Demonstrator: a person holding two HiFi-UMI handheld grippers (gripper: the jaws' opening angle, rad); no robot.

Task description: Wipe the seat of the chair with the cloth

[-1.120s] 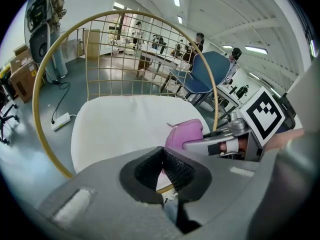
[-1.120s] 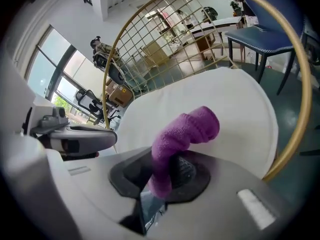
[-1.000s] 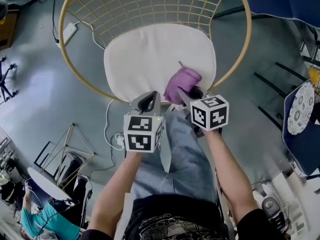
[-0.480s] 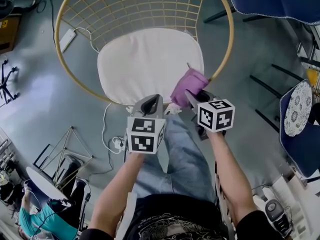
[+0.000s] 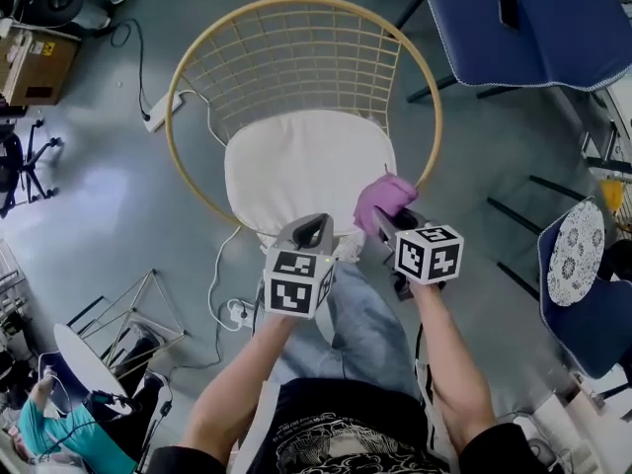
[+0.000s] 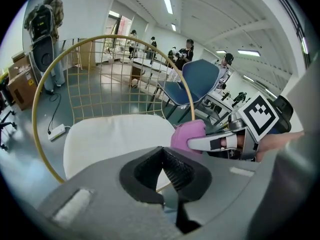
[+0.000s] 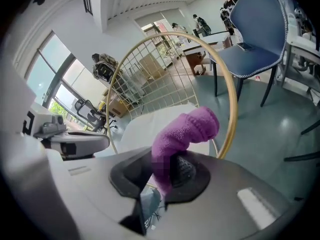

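Left hand-held gripper (image 6: pixel 162 170): jaws together with nothing between them. It hangs just off the seat's front edge, at about 6 o'clock of the cushion.

Right hand-held gripper (image 7: pixel 167 173): clamped on the purple cloth (image 7: pixel 187 131), whose lower end is pinched between the pads.

Cloth: it stands up out of your right jaws as a bunched roll, its free end tipped toward 1 o'clock. From the head view it sits at the cushion's 4 o'clock corner, just inside the gold hoop (image 5: pixel 197 57). It looks lifted rather than pressed down, though contact can't be settled from these views.

Seat (image 5: pixel 306 171): a cream cushion, bare apart from that corner. Most of it lies toward 10 to 11 o'clock from the cloth.

Long axis: the cushion is wider than deep, running 9 to 3 o'clock across your body.

Nearer hand: your right, which already holds the cloth, so the wiping falls to it (the left has nothing to do but keep out of the way).

Next move, as a judgement: lower the roll onto the cushion and sweep toward 9 o'clock.

Farther off: the wire backrest (image 5: pixel 296 57) at 12 o'clock and a blue chair (image 5: pixel 523 28) at 2 o'clock, well apart.
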